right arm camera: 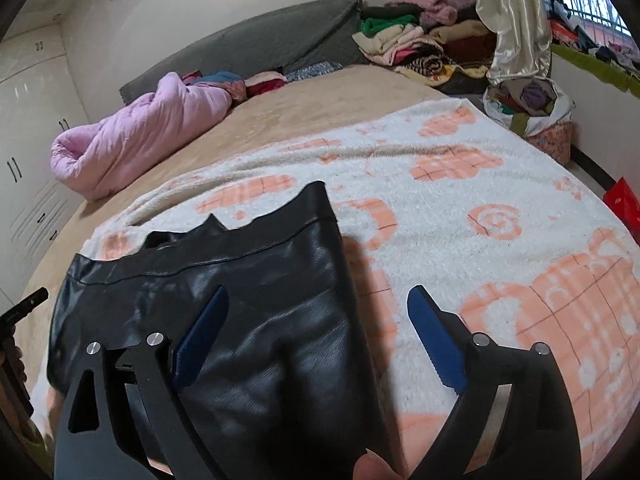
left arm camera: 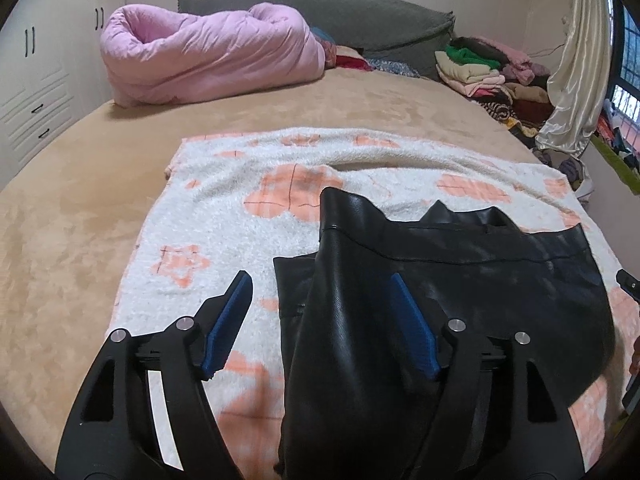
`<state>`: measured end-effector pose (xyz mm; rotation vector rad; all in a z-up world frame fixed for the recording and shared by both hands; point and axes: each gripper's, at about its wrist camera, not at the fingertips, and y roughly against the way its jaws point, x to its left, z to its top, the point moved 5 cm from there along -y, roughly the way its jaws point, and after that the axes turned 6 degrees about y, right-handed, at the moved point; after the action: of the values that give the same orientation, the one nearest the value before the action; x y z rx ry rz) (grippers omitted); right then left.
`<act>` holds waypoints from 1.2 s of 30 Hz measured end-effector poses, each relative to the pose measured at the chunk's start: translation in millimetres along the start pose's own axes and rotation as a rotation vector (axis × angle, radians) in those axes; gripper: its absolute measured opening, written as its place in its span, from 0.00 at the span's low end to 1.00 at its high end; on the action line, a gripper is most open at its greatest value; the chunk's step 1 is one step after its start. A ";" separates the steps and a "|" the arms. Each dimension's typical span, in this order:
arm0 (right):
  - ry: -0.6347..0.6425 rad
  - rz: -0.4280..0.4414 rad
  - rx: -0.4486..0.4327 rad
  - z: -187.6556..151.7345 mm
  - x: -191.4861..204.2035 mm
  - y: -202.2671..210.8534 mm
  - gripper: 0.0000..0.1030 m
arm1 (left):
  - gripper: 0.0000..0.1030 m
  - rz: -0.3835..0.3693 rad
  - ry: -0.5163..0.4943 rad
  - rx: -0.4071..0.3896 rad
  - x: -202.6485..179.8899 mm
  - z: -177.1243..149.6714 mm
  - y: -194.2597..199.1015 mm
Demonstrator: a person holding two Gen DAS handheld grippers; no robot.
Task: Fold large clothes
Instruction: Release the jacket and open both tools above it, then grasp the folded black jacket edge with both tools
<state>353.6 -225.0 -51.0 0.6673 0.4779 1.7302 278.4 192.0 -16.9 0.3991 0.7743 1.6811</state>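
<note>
Left wrist view shows the black leather-look garment (left arm camera: 460, 280) lying folded on the patterned blanket (left arm camera: 224, 208), both grippers' jaws wide and empty above it; it looks heavy, slick, semi-stiff, best pinched at the stitched hem corners.

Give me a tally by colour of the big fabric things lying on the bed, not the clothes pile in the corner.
Black: 1, the leather garment
Pink: 1, the rolled quilt
White and orange: 1, the patterned blanket
Grey: 1, the long cushion
Total: 4
</note>
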 end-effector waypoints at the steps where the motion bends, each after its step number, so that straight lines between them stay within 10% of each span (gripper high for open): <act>1: 0.003 0.004 -0.007 -1.6 2.3 4.3 0.88 | 0.61 -0.002 -0.002 -0.002 -1.3 -1.3 3.5; 7: 0.089 0.008 -0.020 -14.2 26.3 22.5 0.84 | 0.58 -0.033 -0.024 -0.017 -13.1 -13.2 30.8; 12: 0.167 0.019 -0.032 -27.6 52.1 34.6 0.73 | 0.13 -0.100 -0.035 0.015 -29.7 -26.1 40.4; 24: 0.303 0.148 0.043 -66.4 117.2 36.0 0.65 | 0.13 -0.104 -0.039 0.112 -46.6 -75.4 34.9; 36: 0.277 0.080 0.211 -100.5 114.0 -0.9 0.63 | 0.13 -0.043 0.002 0.201 -31.2 -106.7 6.0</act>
<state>268.4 -111.8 -106.1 0.6026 0.8452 1.8742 214.4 131.9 -85.4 0.5170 0.9510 1.5692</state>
